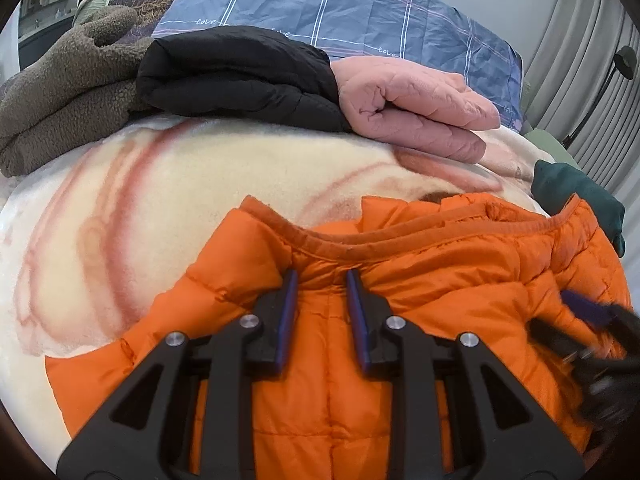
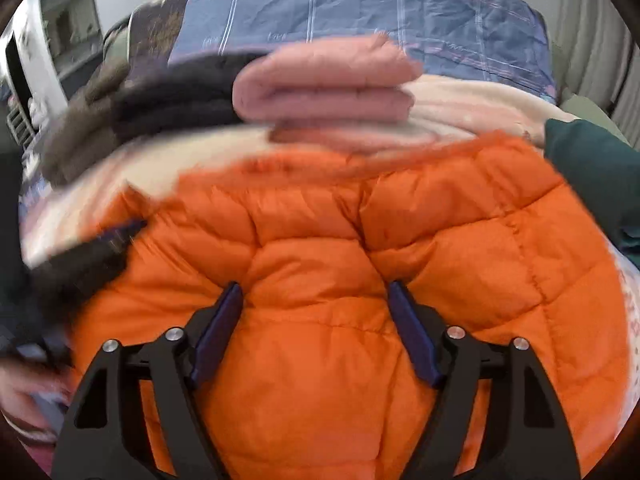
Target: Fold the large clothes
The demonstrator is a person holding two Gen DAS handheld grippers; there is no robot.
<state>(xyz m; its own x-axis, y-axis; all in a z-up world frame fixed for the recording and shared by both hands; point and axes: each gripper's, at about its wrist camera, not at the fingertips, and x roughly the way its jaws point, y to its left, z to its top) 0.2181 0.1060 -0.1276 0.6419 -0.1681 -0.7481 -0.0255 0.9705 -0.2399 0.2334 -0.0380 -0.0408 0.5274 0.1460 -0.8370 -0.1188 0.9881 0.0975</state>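
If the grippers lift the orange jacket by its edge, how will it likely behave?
The orange jacket is quilted and puffy, so probably light for its bulk and floppy, sagging from any grip. Its shell looks smooth and slightly shiny, so it may slip. The left gripper and right gripper both stand open over it.

Pretty clearly someone's bedroom at home. It's all happening on a bed with a fuzzy cream blanket (image 1: 168, 184) that has a reddish print, and a blue plaid duvet (image 1: 340, 4) with "love" written along the stripes is bunched at the far end. Folded clothes sit in a row on it: a brown fleece (image 1: 60, 104), something black (image 1: 240, 72), a pink quilted piece (image 1: 416, 108). Pale curtains (image 1: 580, 40) hang on the right.
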